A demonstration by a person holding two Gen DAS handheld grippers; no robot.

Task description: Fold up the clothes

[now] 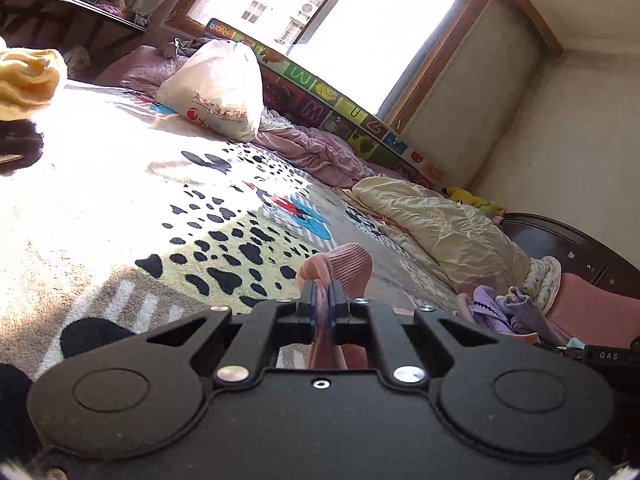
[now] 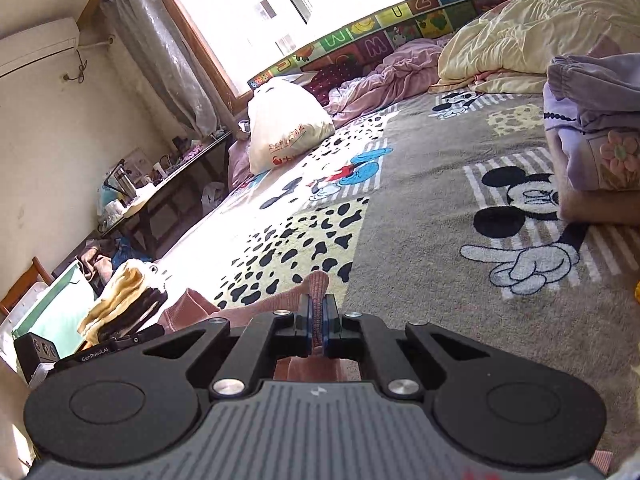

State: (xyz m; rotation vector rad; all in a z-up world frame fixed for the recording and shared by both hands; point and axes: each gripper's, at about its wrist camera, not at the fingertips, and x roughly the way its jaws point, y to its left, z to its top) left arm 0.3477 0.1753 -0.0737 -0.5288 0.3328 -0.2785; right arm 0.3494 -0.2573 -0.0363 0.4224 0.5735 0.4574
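Observation:
A pink ribbed garment (image 1: 344, 268) is pinched between the blue pads of my left gripper (image 1: 323, 292), which is shut on a bunched fold of it. In the right wrist view my right gripper (image 2: 318, 308) is shut on another edge of the same pink garment (image 2: 316, 284), and the cloth stretches left toward the other gripper's black body (image 2: 100, 350). Both hold the garment a little above a cartoon-print blanket (image 2: 420, 220) on the bed. Most of the garment hangs out of sight below the grippers.
Folded yellow and dark clothes (image 2: 120, 304) are stacked at the bed's left edge. A purple folded pile (image 2: 592, 136) lies right, a cream quilt (image 2: 532, 32) and a white sack (image 2: 280, 128) lie farther back. A cluttered side table (image 2: 152, 188) stands along the left wall.

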